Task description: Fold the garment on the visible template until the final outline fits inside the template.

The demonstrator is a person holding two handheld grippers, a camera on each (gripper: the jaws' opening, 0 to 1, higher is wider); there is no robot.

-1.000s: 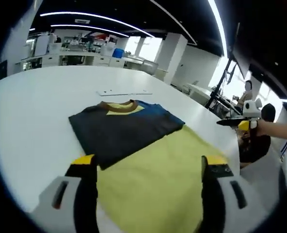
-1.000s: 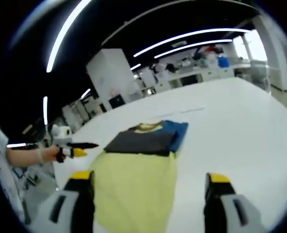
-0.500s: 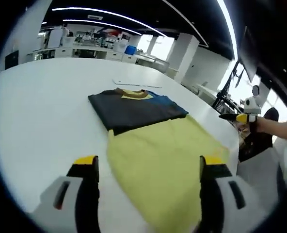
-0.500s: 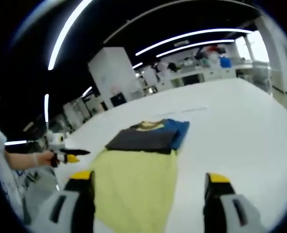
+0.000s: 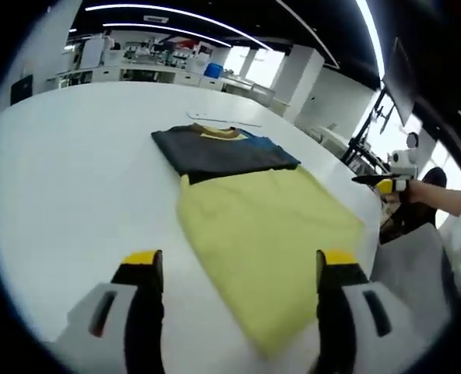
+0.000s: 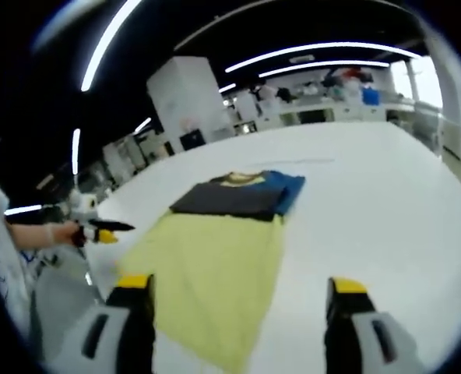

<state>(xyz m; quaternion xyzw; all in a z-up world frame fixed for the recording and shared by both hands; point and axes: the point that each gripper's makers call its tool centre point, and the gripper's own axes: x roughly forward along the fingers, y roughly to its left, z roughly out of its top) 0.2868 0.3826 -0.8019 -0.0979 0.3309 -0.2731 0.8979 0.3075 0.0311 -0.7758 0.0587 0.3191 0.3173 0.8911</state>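
We held the left hand-held gripper up with jaws spread wide and empty. Our right hand-held gripper gaped too, gripping nothing, both raised off to opposite sides.

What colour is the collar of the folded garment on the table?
The collar is brownish, with yellow inside it; the left gripper view shows it best.

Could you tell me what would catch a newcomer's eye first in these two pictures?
The yellow part of the garment lies spread flat on the white table, running out from the nearer grippers. At its far end the dark and blue folded part lies on top, collar away from the cameras. The left gripper and right gripper are both open above the table, holding nothing.
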